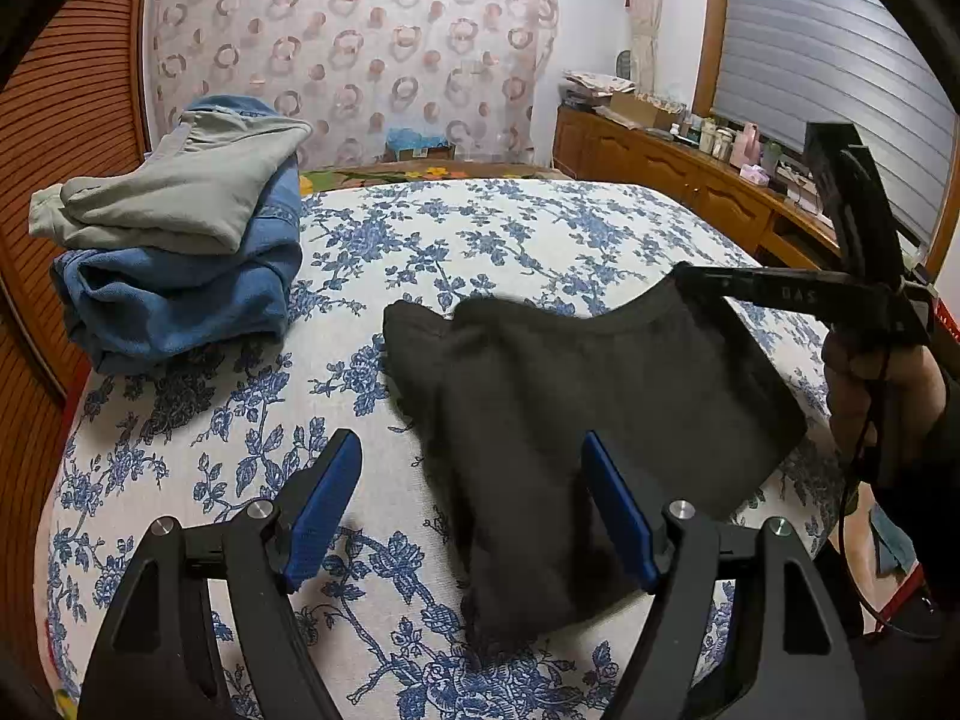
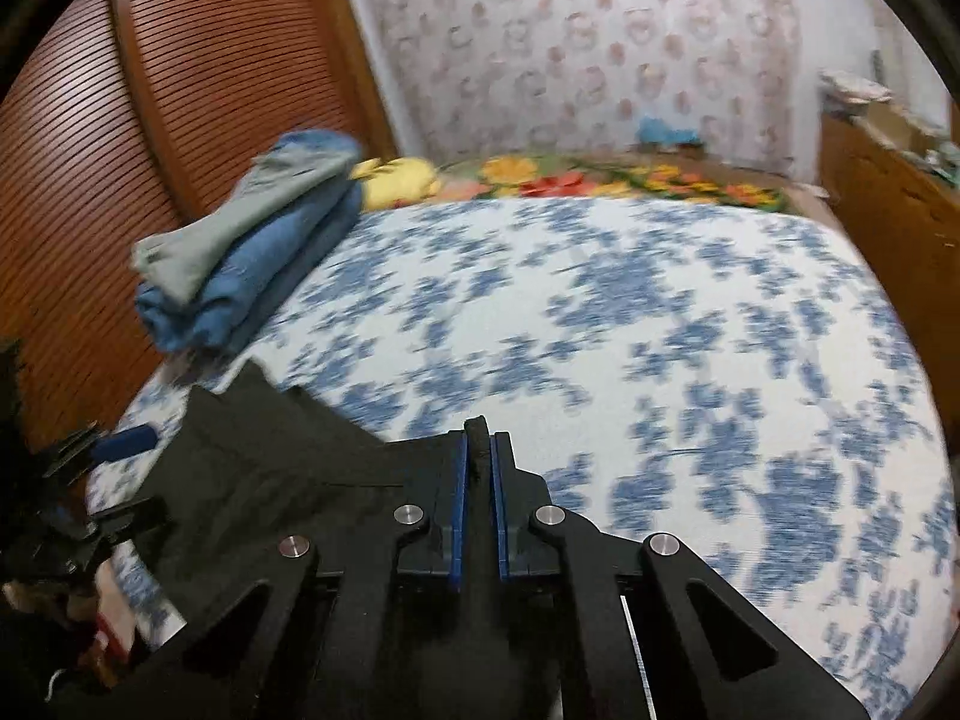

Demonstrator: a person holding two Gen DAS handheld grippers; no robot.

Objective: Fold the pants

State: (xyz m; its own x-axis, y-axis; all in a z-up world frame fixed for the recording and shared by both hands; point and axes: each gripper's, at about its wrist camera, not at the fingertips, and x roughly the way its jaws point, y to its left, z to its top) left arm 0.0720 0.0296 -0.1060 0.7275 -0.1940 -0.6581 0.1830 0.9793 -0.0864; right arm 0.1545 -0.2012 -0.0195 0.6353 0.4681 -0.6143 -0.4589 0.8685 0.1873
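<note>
While the bed with its blue-flowered cover fills most of both views, the dark pants lie near its front edge, well apart from the folded stack at the far left. Their long axis runs from the left tongs out to the raised far-right corner. That corner is pinched in the right tongs, clamped tight on the fabric. The left ones gape wide, blue pads straddling the near end without touching, so I'd say they're closest for the next grab.
</note>
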